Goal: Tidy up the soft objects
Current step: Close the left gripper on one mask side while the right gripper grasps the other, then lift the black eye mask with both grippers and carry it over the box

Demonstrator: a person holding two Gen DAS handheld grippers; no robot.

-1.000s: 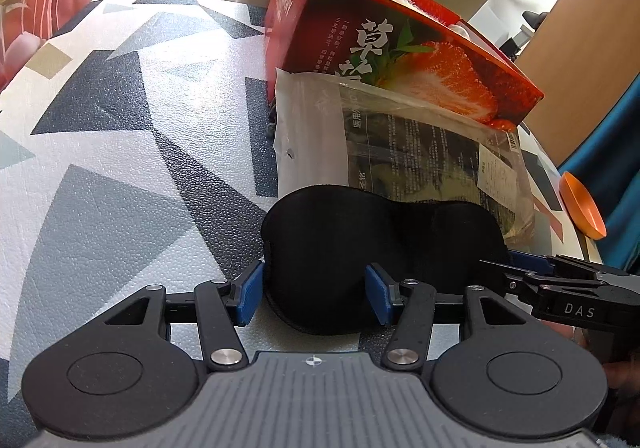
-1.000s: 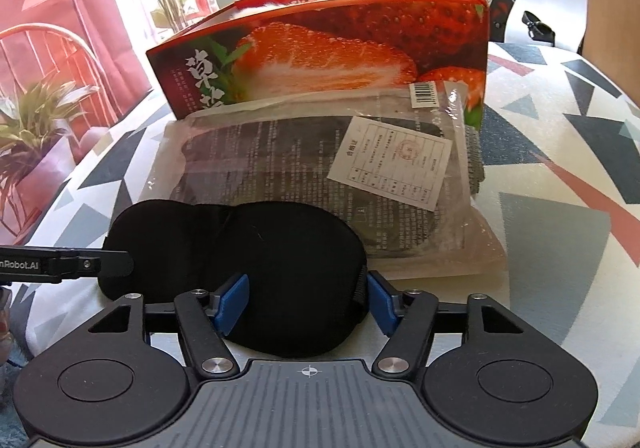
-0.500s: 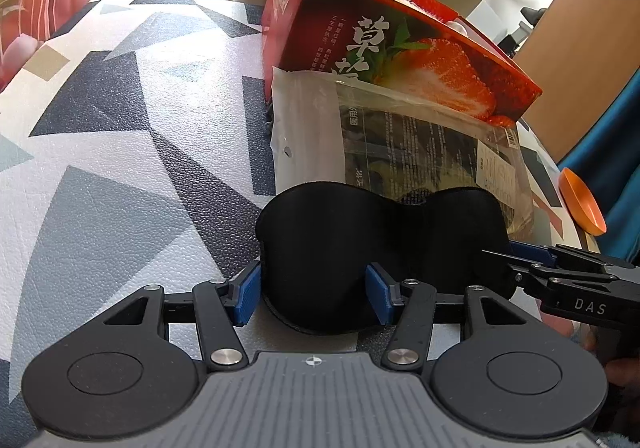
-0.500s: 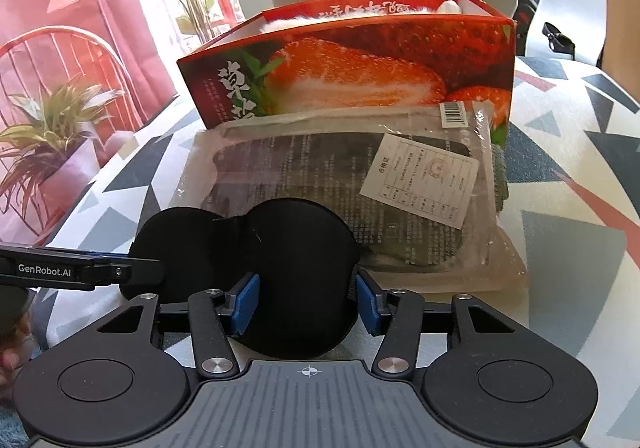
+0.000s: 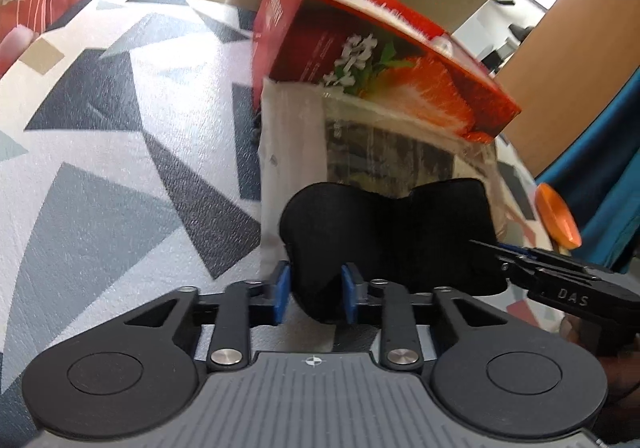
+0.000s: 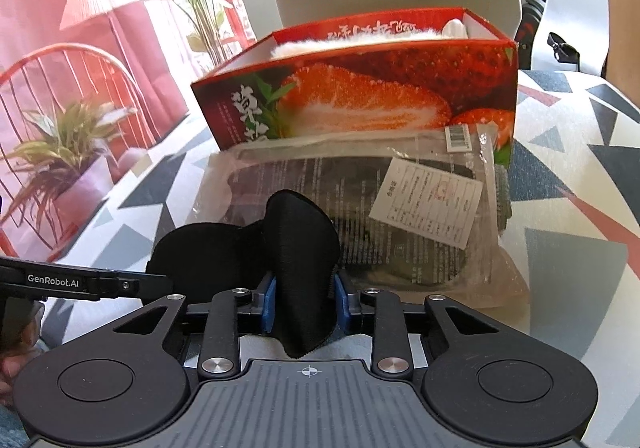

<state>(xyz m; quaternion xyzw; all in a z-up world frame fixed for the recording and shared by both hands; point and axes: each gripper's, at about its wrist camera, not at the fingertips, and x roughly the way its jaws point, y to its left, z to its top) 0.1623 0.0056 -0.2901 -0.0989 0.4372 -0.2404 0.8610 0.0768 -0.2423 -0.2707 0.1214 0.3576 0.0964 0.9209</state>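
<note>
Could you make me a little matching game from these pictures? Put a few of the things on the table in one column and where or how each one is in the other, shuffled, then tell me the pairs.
Things:
1. black eye mask
2. strawberry box
3. clear plastic packet
4. orange dish

Places or states:
A. lies flat in front of the box
B. near the table's far right edge in the left view
C. pinched at each end by a hand-held gripper
D. stands open at the top, something white and fluffy inside

Pairs: 1-C, 2-D, 3-A, 4-B
</note>
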